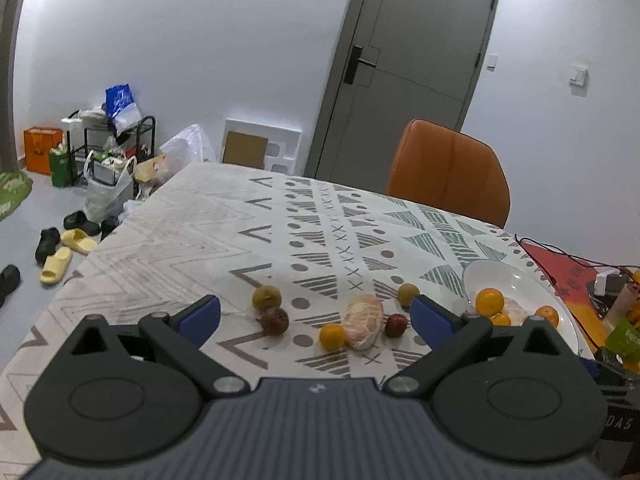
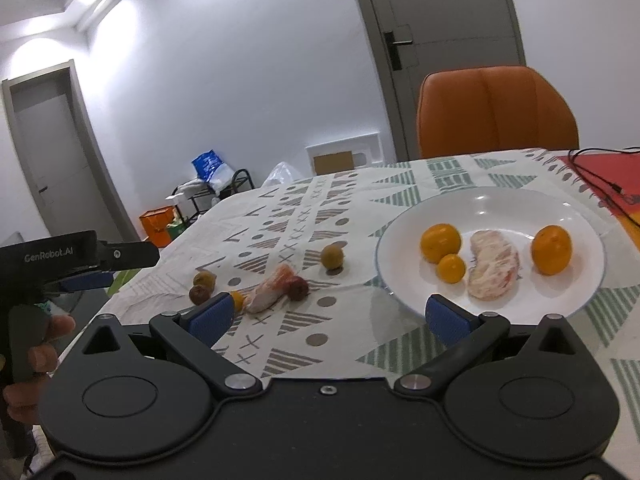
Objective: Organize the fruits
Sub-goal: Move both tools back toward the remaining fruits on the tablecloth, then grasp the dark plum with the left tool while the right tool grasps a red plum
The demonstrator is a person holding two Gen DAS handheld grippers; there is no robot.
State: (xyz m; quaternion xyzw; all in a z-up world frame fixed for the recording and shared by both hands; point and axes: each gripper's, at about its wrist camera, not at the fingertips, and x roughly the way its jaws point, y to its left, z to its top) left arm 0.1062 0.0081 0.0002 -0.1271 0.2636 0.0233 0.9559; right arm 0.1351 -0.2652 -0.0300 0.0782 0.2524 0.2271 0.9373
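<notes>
claws — left [image 1: 315, 314], right [image 2: 328, 314] — both spread wide, empty; plate [image 2: 576, 216] near table edge.

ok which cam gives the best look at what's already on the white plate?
Right wrist. The white plate sits whole in frame, holding three oranges and a peeled citrus piece. In the left wrist view the plate is at the right edge, seen obliquely, partly hidden behind the left gripper.

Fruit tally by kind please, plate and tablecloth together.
Oranges: 4, three on the plate, one on the cloth.
Peeled pomelo segments: 2.
Yellow-green round fruits: 2.
Dark reddish round fruits: 2.
Total: 10.
</notes>
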